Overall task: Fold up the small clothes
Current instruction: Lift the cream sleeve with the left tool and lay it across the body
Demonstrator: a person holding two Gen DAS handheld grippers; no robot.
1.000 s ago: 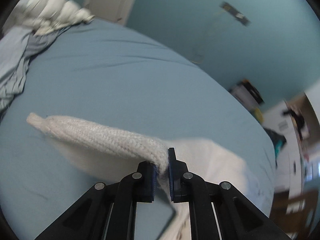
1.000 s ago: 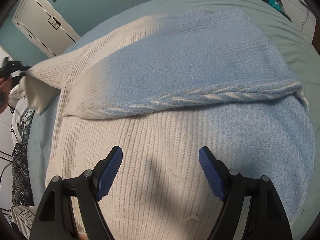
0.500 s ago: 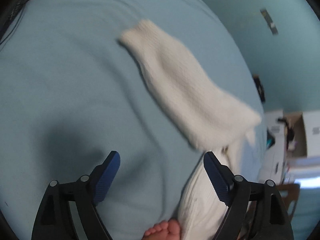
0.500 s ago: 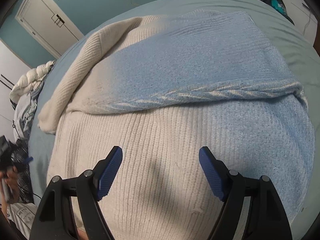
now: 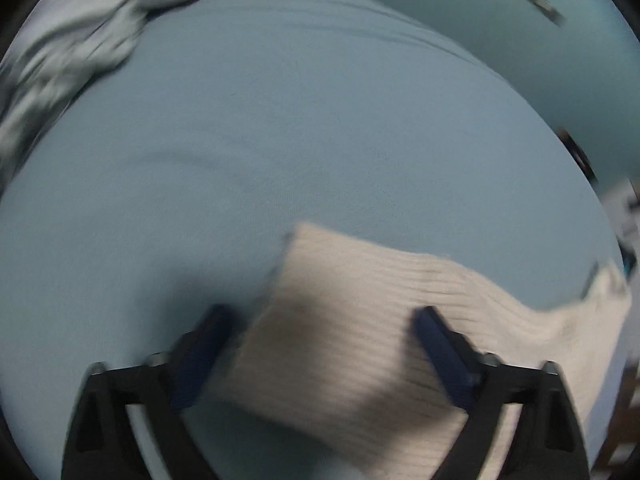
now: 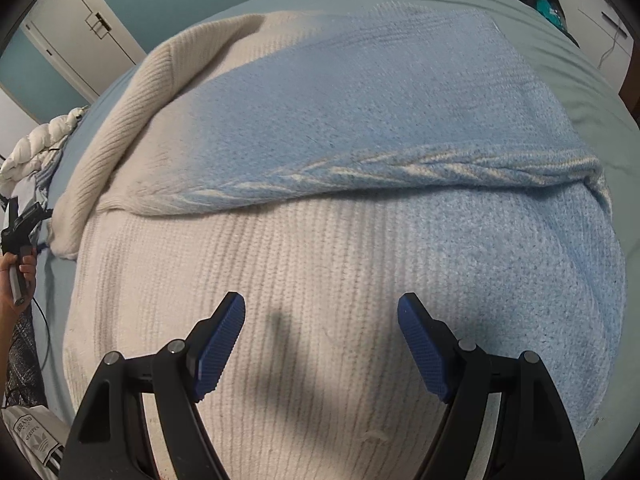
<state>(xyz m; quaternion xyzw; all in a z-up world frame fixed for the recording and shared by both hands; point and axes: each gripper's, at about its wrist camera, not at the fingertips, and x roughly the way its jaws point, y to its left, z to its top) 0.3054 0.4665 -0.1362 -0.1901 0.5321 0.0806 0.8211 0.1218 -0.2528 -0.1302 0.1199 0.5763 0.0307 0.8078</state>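
A cream and pale-blue knit sweater point(image 6: 320, 264) lies on the blue bed, its upper part folded over along a twisted edge point(image 6: 400, 164). One cream sleeve point(image 6: 120, 132) lies folded along its left side. My right gripper point(image 6: 321, 336) is open and empty just above the sweater's cream body. In the blurred left wrist view, the cream sleeve point(image 5: 360, 320) lies flat on the sheet, with my left gripper point(image 5: 320, 340) open and empty over its end. The left gripper also shows in the right wrist view point(image 6: 20, 232), held in a hand at the far left.
The blue bed sheet point(image 5: 280, 140) stretches away ahead of the left gripper. Rumpled grey and white bedding point(image 5: 72, 48) lies at the bed's far left corner. A white door point(image 6: 84, 40) and teal wall stand behind. Dark bags point(image 6: 540, 4) sit beyond the bed's right side.
My left gripper let go of the sleeve, which now lies folded beside the sweater body. The left gripper swung back down over the sleeve end. The right gripper has stayed put.
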